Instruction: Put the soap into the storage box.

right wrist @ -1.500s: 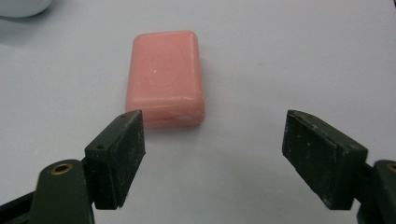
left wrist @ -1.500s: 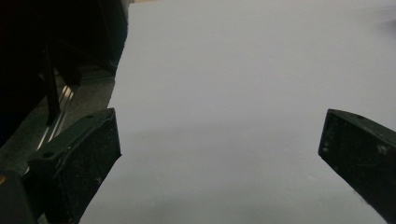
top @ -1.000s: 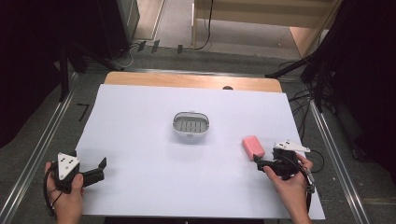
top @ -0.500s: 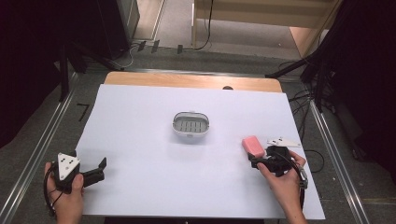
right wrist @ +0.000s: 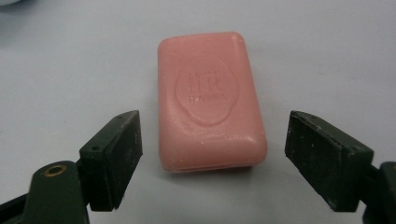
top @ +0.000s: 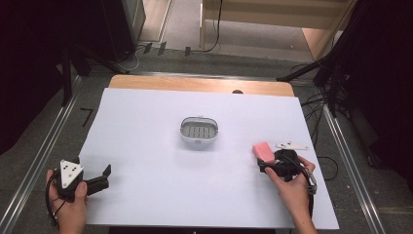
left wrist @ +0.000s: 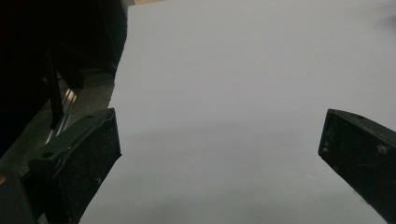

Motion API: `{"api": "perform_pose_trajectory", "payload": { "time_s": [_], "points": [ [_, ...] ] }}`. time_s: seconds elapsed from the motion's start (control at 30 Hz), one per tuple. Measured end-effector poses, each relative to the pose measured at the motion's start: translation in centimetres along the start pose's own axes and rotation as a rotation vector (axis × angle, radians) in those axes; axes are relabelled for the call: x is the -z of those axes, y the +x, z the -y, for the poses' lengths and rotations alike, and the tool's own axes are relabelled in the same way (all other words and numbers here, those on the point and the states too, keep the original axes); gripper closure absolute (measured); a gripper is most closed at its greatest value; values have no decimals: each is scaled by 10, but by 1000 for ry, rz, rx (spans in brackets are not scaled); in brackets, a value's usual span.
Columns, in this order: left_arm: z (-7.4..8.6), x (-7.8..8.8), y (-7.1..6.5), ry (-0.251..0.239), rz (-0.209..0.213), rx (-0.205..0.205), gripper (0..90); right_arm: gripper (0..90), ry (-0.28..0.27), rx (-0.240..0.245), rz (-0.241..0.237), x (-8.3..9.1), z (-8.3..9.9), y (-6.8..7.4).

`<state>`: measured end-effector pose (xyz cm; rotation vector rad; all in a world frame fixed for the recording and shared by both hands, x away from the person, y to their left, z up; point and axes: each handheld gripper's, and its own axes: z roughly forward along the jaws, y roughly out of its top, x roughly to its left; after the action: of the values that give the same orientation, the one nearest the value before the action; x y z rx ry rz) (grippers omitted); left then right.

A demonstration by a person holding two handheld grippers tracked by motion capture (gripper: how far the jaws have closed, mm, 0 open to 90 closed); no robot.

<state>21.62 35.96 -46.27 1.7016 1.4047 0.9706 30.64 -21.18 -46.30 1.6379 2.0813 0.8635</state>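
Soap bar [right wrist: 210,100]: pink, rectangular with rounded corners, an oval stamp pressed into its top face. Lies flat on the white tabletop [top: 146,126] toward the right side, well apart from the dish.

Soap dish [top: 198,129]: pale grey, oval, slotted floor. Stands near the middle of the tabletop, nothing in it.

Right tongs [right wrist: 212,158]: held in the person's right hand [top: 292,187], low over the tabletop at the near end of the bar. Jaws spread wide, one to each side of the bar's near end, neither touching it as far as the right gripper view shows.

Left tongs [left wrist: 219,154]: held in the left hand [top: 70,209] near the tabletop's front left corner, grey three-cornered plate [top: 70,170] on top. Jaws wide apart, nothing between them but bare white surface.

Progress, judged: early. The work appears to be moving the bar to the dish. Approach and lining-up look done; the bar is not yet gripped or lifted. Left to do: close the right tongs on the bar's long sides, lift, carry across to the dish, set down, release.
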Motion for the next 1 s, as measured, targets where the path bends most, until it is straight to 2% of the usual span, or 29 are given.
{"api": "perform_pose_trajectory", "payload": {
  "time_s": [0.27, 0.57, 1.0],
  "points": [
    [0, 0, 0, 0, 0, 0, 0, 299, 15, 6, 35, -5, -1, 5],
    [0, 0, 0, 2, 1, -2, 0, 346, 18, 1, 31, -8, 1, 5],
    [0, 0, 0, 4, 3, -1, 0, 378, 18, 30, 19, -9, 4, 5]
  ]
}}
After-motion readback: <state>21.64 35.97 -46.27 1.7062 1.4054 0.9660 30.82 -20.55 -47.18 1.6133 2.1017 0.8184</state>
